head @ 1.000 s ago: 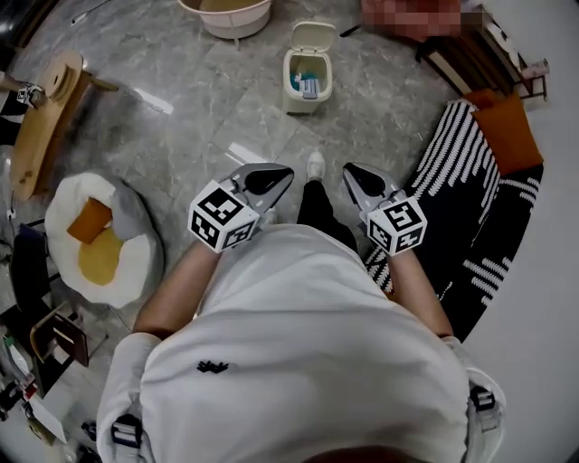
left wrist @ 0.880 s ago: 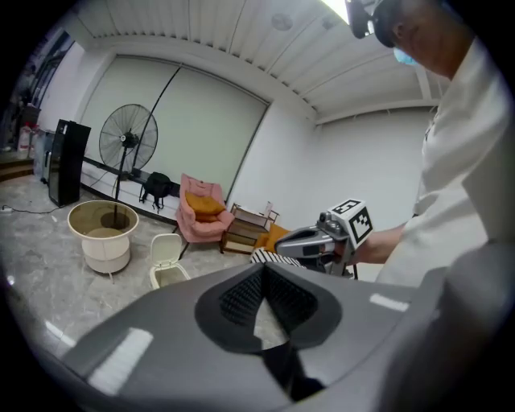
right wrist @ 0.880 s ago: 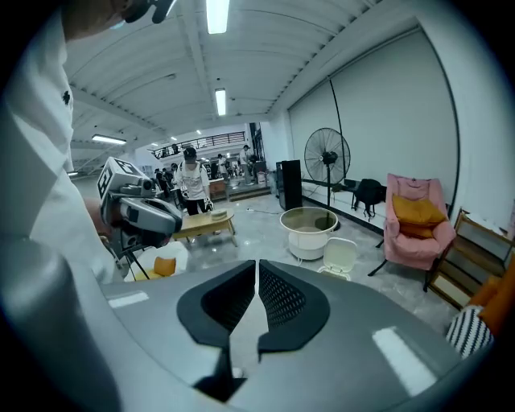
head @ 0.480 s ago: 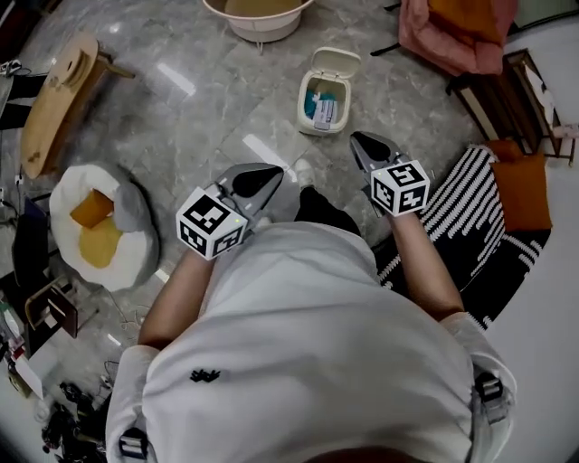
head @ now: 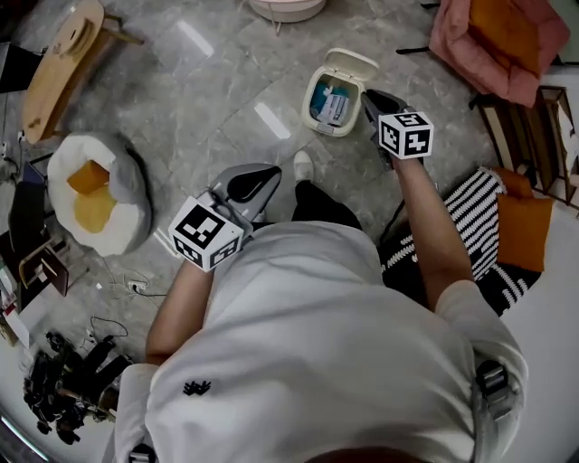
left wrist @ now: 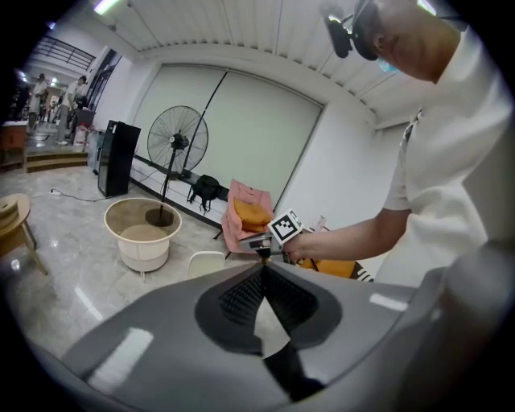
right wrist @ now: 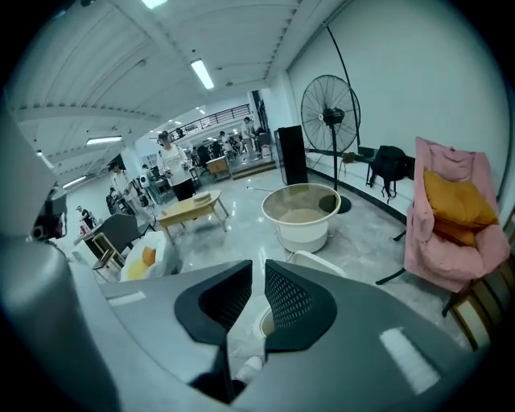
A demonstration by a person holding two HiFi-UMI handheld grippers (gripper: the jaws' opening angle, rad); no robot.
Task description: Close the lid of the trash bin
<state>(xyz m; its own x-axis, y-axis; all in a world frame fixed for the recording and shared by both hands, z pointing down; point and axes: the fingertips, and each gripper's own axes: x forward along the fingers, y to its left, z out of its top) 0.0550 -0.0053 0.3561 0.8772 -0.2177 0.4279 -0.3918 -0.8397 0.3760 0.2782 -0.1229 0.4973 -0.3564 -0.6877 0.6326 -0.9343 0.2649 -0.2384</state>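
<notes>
The small cream trash bin (head: 331, 98) stands on the grey marble floor with its lid (head: 352, 62) tipped up and open, and blue and white rubbish shows inside. My right gripper (head: 373, 101) reaches out beside the bin's right rim, its jaws a narrow gap apart with nothing between them. In the right gripper view the lid (right wrist: 319, 262) shows just past the jaws. My left gripper (head: 261, 178) is shut and empty, held back near my body, well short of the bin. The left gripper view looks over its closed tips at the lid (left wrist: 206, 261) and the right gripper (left wrist: 257, 245).
A white basin (head: 288, 7) sits beyond the bin. A pink chair (head: 493, 41) stands at the far right, with a striped rug (head: 470, 226) nearer. An egg-shaped cushion (head: 95, 194) and a wooden table (head: 59, 68) lie to the left. My shoe (head: 303, 165) is close to the bin.
I have come closer to the bin. My right gripper has stretched forward from near my body to the bin's right side. The left gripper stayed by my body.
</notes>
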